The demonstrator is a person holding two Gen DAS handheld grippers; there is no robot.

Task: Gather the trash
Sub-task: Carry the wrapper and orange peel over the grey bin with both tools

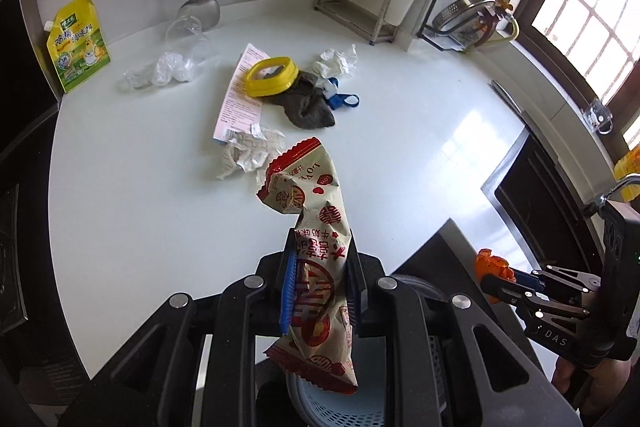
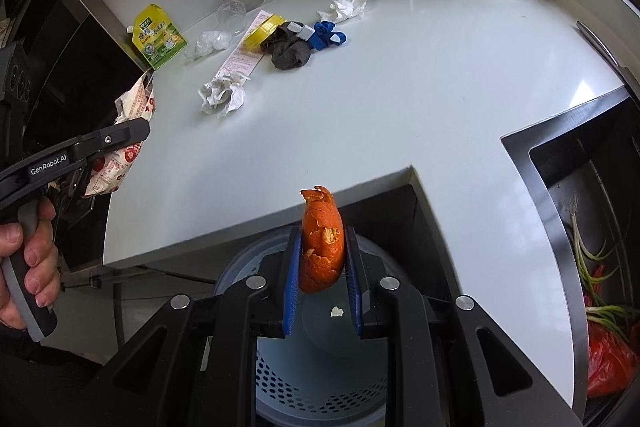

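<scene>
**Two tools, each carrying a piece of trash over the bin**

The left tool pinches a crumpled red-and-cream snack wrapper between its blue pads; the wrapper sticks up past the fingertips and hangs down behind them. The right tool pinches a piece of orange peel, held upright between its pads. Both tools point down at a pale blue perforated bin that stands below the edge of the white desk; a small pale scrap lies inside it. A hand grips the left tool's handle.

Still on the desk: a crumpled paper ball, a long printed slip, a yellow ring-shaped lid, a grey cloth, a blue-and-white clip, a white tissue, clear plastic wrap and a yellow-green pouch leaning at the left edge. To the right, a sink holds green onions and a red bag.
</scene>
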